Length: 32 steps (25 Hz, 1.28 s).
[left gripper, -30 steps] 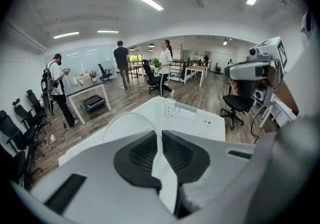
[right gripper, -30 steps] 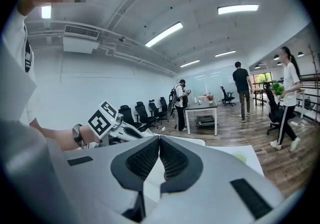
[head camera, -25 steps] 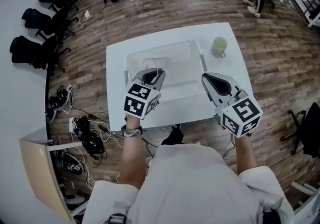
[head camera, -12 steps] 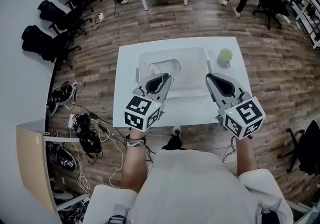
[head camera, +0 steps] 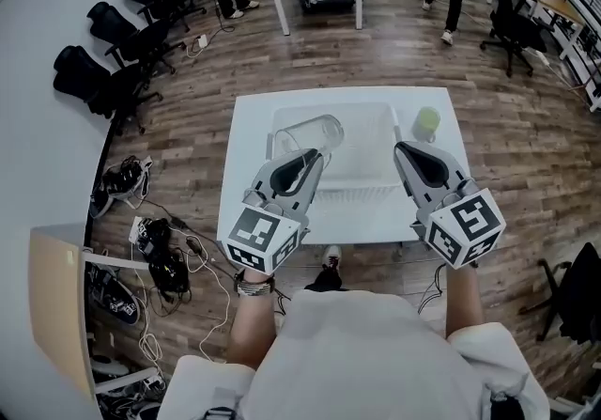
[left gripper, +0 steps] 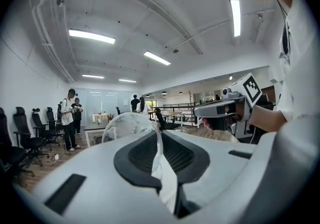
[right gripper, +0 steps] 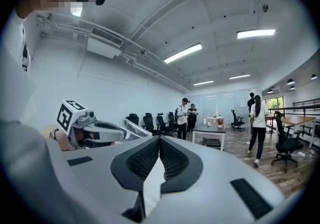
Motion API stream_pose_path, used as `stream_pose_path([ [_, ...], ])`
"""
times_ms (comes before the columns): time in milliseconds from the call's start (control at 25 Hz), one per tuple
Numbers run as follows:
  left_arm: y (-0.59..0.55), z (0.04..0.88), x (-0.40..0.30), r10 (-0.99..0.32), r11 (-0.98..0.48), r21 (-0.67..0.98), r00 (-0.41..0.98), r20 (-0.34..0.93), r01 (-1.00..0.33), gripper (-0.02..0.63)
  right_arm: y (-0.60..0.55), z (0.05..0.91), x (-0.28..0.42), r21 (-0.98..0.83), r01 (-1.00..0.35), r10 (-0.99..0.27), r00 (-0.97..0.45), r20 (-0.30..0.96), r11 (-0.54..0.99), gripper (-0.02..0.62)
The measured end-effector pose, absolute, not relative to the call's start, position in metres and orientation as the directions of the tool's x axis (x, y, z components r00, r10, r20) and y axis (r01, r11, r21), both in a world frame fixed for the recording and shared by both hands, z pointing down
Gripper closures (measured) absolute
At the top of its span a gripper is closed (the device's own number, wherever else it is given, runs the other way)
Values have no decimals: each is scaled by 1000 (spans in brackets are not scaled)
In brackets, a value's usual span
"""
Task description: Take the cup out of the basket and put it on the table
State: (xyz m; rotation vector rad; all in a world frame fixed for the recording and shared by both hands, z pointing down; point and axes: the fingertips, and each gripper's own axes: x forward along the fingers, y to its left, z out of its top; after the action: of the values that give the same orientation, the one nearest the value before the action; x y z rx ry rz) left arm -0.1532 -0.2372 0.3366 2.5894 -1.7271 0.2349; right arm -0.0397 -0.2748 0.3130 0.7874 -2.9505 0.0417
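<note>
While aloft, a clear cup point(head camera: 308, 134).

Your pale grey left gripper point(left gripper: 160, 140) has its jaws closed on the thin wall of a clear plastic cup point(left gripper: 127, 125), pinched between the black ribbed pads point(left gripper: 187, 155). The cup's rounded body rises beyond the jaw tips, leaning left. To the right, you hold your right gripper point(left gripper: 200, 111) level, apart from the cup, its black-and-white marker cube point(left gripper: 248, 87) on top. Far left stand black office chairs point(left gripper: 22, 135) and two people point(left gripper: 71, 115) under long ceiling light strips point(left gripper: 91, 36).
</note>
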Motion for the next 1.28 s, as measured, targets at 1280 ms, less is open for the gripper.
stream_pose_path([
  [1280, -216, 282, -146, -926, -375, -121, 377, 6, -919, 574, -278, 282, -24, 52, -554, -556, -830, 37, 831, 580],
])
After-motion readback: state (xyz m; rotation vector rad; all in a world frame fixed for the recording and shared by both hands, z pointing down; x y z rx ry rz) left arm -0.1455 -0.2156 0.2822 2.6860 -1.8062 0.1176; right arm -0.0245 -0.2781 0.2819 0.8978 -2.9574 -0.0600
